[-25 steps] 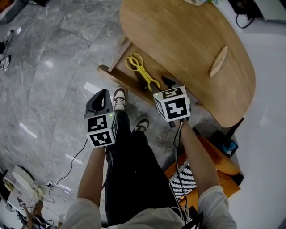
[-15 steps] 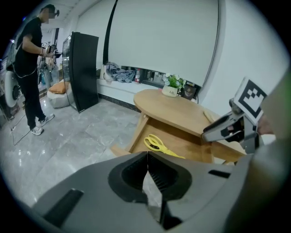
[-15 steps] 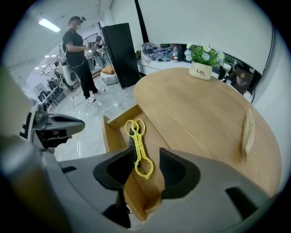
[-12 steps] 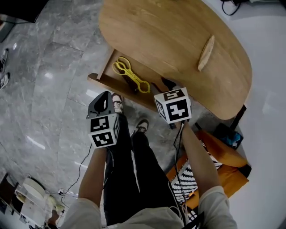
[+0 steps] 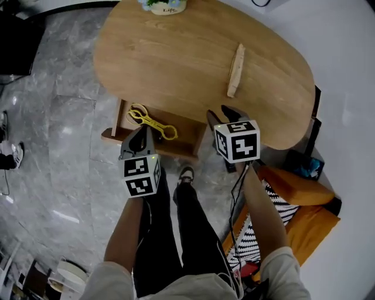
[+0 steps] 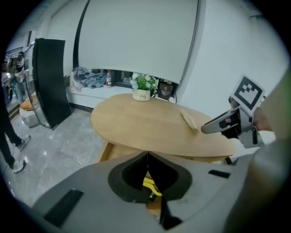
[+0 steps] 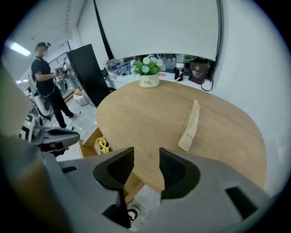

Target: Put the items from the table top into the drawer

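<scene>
Right tongs (image 7: 146, 152) stood spread with nothing between the jaws, only the near edge of the worktop (image 5: 176, 58) showing through the gap; they hung at that edge, pointing down and forward; left tongs (image 6: 147, 159) were pressed together and empty, poised over the drawer front. Ahead of the right tongs, a little to their right, the wooden piece (image 5: 236, 70) lay flat on the worktop, apart from the jaws; its long axis ran away from the person, nearly in line with the way the right tongs pointed, so I judged a turned wrist would be needed to close across its narrow width; the right hand was plainly the nearer. Further left, the drawer (image 5: 120, 114) stood pulled out beneath the worktop, holding a yellow tool (image 5: 151, 121); a flower pot (image 5: 167, 6) sat at the far edge.
</scene>
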A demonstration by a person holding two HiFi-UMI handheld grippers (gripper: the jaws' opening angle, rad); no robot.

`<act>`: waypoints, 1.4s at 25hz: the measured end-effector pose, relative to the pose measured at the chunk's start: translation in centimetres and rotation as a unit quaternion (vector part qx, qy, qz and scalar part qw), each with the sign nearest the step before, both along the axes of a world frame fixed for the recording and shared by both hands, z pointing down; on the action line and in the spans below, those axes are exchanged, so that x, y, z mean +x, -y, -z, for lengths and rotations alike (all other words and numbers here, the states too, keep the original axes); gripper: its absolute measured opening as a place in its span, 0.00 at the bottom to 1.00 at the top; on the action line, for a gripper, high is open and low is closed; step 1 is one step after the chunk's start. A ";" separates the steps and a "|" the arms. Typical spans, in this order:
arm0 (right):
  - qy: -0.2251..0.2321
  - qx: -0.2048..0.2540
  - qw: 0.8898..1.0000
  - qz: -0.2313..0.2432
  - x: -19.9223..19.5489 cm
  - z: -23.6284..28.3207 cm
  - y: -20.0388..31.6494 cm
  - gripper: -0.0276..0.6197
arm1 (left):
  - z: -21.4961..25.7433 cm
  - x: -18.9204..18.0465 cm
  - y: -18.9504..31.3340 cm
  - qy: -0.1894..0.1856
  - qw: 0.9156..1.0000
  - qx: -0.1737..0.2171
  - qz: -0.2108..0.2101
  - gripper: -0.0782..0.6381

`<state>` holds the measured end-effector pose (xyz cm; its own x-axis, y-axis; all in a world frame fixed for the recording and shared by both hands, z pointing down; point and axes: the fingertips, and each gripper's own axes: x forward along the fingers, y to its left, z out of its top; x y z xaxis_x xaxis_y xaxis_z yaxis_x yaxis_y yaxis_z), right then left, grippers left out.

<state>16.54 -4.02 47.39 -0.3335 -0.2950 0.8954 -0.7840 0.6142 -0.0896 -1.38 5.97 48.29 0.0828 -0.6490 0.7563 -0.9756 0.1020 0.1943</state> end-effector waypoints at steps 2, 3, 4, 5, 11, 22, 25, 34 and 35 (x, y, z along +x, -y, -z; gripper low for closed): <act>0.002 0.005 1.000 -0.028 1.5 0.4 1.3 0.30 | 0.3 1.0 1.7 0.001 1.000 0.002 -0.022 0.12; 0.002 0.006 0.999 -0.040 2.1 0.5 1.9 0.30 | 0.4 1.4 2.6 0.001 0.999 0.002 -0.033 0.12; 0.003 0.007 0.999 -0.052 2.7 0.5 2.6 0.30 | 0.5 1.8 3.5 0.002 0.999 0.002 -0.044 0.12; 0.003 0.007 0.998 -0.064 3.1 0.6 3.2 0.30 | 0.6 2.1 4.3 0.002 0.999 0.002 -0.054 0.12; 0.010 0.010 0.993 -0.121 4.5 0.1 7.0 0.30 | 0.8 2.8 9.3 0.006 0.995 0.008 -0.102 0.12; 0.004 0.020 0.978 -0.208 5.4 -2.8 12.0 0.30 | -0.9 1.4 15.9 0.010 0.990 0.019 -0.143 0.12; 0.000 0.024 0.972 -0.234 5.7 -3.5 13.2 0.30 | -1.5 1.0 17.3 0.006 0.989 0.021 -0.146 0.12; -0.014 0.018 0.960 -0.279 7.0 -5.3 15.3 0.27 | -2.8 0.7 19.0 0.003 0.986 0.015 -0.166 0.12; -0.015 0.017 0.959 -0.283 7.1 -5.4 15.3 0.26 | -2.9 0.6 18.9 0.002 0.986 0.013 -0.168 0.12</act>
<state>23.65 -19.33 52.82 -0.0866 -0.4498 0.8889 -0.9945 0.0920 -0.0503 -0.74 -12.91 51.19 0.2934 -0.6055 0.7398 -0.9543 -0.2312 0.1892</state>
